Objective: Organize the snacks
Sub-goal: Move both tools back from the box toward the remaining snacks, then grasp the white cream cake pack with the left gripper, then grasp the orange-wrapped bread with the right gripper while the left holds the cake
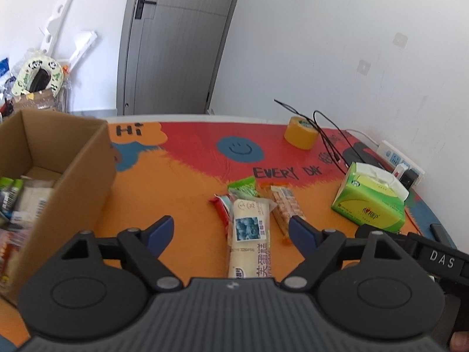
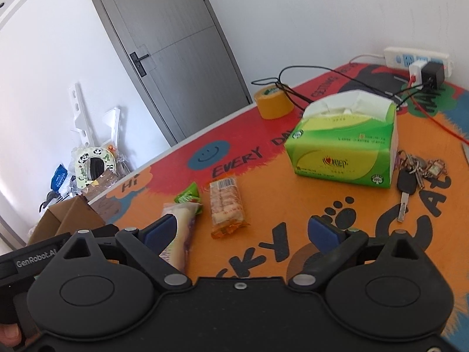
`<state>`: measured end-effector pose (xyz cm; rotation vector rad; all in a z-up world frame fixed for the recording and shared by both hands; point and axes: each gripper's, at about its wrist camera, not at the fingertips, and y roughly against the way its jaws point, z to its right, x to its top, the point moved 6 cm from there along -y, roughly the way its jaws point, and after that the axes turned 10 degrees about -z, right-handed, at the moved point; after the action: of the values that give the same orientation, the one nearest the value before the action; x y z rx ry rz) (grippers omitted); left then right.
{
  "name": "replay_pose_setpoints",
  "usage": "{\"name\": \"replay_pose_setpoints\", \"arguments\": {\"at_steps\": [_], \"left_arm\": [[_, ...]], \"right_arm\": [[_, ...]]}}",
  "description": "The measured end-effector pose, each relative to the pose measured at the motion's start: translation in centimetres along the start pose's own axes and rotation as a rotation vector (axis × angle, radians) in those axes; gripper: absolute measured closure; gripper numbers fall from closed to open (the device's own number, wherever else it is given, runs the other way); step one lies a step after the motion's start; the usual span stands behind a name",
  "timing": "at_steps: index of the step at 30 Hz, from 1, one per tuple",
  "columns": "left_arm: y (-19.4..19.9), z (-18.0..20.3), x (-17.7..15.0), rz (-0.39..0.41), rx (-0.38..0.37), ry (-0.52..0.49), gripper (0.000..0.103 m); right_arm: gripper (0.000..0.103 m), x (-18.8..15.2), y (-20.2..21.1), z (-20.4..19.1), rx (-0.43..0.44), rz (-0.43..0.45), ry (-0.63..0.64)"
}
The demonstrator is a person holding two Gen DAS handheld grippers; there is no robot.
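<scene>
Left gripper (image 1: 231, 231), jaws wide and empty, straddles the cream cake packet (image 1: 249, 234) among snacks mid-table, bare orange cloth (image 1: 176, 187) separating them from the cardboard box (image 1: 73, 158). Right gripper (image 2: 244, 228), equally wide and empty, hovers beside the cracker packet (image 2: 227, 206), with clear cloth before the tissue box (image 2: 343, 146).

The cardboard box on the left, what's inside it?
The cardboard box holds several snack packets, green and white ones showing. Its near wall hides the rest, so a count isn't possible.

4 wrapped snacks (image 1: 249, 228) flat on the orange mat, beside cardboard box (image 1: 76, 158)
</scene>
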<state>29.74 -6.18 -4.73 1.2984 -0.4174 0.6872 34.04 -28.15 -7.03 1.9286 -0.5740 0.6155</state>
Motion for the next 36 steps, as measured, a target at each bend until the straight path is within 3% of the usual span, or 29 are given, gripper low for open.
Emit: {"name": "replay_pose_setpoints", "arguments": {"at_steps": [9, 13, 15, 17, 19, 22, 28, 36], "left_arm": [[-4.4, 1.4, -0.3, -0.071, -0.007, -0.007, 0.031], [-6.6, 1.8, -0.7, -0.113, -0.005, -0.007, 0.041], [-7.4, 1.7, -0.9, -0.127, -0.004, -0.007, 0.046], [-8.1, 1.6, -1.1, -0.149, -0.007, -0.002, 0.064], [-8.1, 1.4, -1.1, -0.157, -0.014, 0.003, 0.069], [-6.5, 1.4, -0.8, -0.135, -0.008, -0.030, 0.071], [-5.4, -0.6, 0.6, -0.089, 0.004, 0.022, 0.071], [-5.4, -2.3, 1.4, -0.079, 0.016, 0.047, 0.071]], "right_arm": [[0.010, 0.8, -2.8, 1.2, 0.020, -0.037, -0.005], [0.014, 1.1, -4.1, 1.6, 0.020, -0.056, 0.000], [0.014, 1.3, -4.6, 1.8, 0.022, -0.063, 0.002], [0.014, 1.4, -5.0, 1.6, 0.027, -0.069, 0.005], [0.014, 1.6, -5.3, 1.3, 0.034, -0.074, 0.014], [0.015, 1.8, -5.9, 0.6, 0.037, -0.086, 0.039], [0.017, 2.5, -7.0, -1.4, 0.033, -0.098, 0.092], [0.021, 2.9, -8.9, -3.3, -0.034, -0.113, 0.167]]}}
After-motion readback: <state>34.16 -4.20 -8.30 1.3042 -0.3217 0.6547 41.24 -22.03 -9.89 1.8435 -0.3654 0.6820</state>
